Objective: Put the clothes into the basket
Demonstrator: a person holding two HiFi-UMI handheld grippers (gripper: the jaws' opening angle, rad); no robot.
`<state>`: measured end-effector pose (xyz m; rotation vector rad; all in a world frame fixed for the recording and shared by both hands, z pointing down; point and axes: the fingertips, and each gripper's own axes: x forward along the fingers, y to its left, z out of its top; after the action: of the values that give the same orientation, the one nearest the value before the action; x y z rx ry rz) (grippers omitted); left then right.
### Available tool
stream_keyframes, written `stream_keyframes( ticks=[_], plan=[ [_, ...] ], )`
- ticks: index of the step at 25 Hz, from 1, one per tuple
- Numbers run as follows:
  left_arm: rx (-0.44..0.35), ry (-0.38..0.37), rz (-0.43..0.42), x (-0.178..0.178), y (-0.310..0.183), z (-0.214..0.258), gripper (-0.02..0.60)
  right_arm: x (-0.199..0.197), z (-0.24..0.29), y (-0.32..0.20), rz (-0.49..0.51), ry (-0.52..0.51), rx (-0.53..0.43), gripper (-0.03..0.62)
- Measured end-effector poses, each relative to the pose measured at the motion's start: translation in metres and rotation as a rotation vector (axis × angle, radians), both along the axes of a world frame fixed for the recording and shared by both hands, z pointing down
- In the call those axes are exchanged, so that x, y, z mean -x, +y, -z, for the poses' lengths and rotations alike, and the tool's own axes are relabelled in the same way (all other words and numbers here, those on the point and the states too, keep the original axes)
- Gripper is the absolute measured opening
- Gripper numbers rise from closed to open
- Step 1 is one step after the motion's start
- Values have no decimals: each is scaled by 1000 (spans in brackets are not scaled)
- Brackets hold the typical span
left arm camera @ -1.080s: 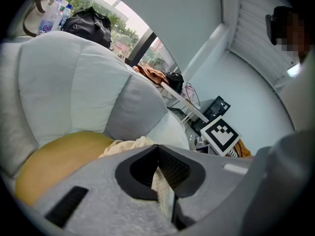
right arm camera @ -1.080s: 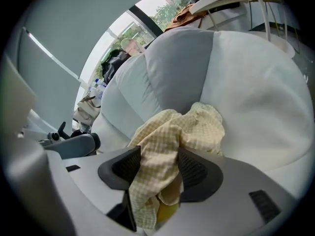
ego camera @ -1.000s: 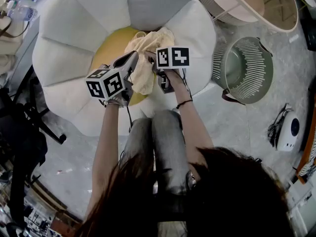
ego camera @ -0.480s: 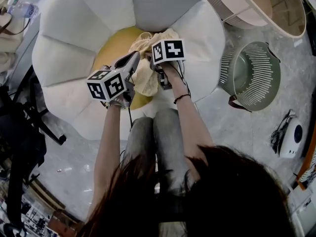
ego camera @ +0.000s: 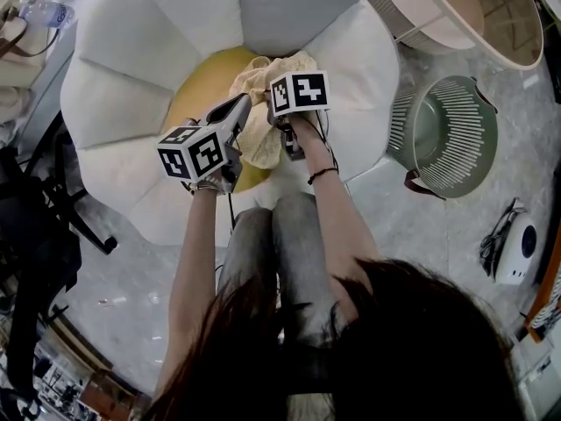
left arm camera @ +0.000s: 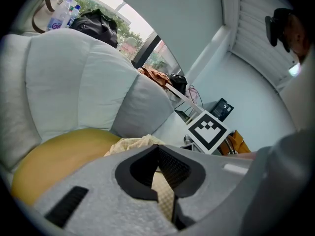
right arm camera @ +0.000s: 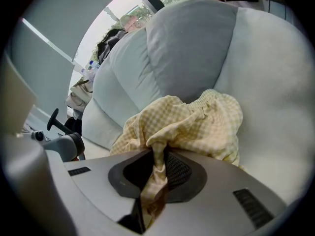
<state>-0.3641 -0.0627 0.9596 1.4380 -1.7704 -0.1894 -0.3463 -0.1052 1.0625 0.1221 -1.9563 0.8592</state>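
Note:
A yellow checked garment (ego camera: 256, 143) lies crumpled on the yellow seat (ego camera: 197, 90) of a white petal-shaped cushion chair (ego camera: 131, 68). My left gripper (ego camera: 246, 104) is shut on a fold of the garment (left arm camera: 133, 144), and cloth shows pinched between its jaws (left arm camera: 158, 154). My right gripper (ego camera: 273, 112) sits just to its right. Its jaws (right arm camera: 160, 154) are closing, and a bunched ridge of the garment (right arm camera: 197, 122) is squeezed between the pads. The green slatted basket (ego camera: 405, 121) stands on the floor to the right of the chair.
A large beige tub (ego camera: 456, 7) stands behind the green basket. A white device (ego camera: 513, 248) lies on the floor at the far right. A dark frame (ego camera: 35, 235) stands left of the chair. The person's legs reach the chair's front edge.
The right gripper has shifted a little down onto the garment. The left gripper has stayed where it was, still on the cloth.

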Motion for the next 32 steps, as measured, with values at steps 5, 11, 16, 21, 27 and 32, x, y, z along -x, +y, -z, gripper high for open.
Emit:
stream_keyframes(
  ticks=[5, 11, 16, 21, 27, 32],
  plan=[
    [7, 9, 17, -8, 9, 21, 11, -3, 34, 1, -32, -76, 16, 54],
    [13, 22, 28, -17, 18, 62, 11, -6, 89, 5, -26, -102, 2, 54],
    [8, 22, 38, -20, 24, 99, 11, -7, 131, 5, -16, -115, -13, 52],
    [-3, 7, 49, -12, 28, 137, 11, -2, 172, 4, -2, -124, -30, 52],
    [-17, -4, 58, -6, 35, 182, 11, 5, 222, 10, 8, -139, -46, 52],
    [-30, 2, 69, -5, 44, 215, 11, 7, 259, 18, 13, -147, -55, 52]
  ],
)
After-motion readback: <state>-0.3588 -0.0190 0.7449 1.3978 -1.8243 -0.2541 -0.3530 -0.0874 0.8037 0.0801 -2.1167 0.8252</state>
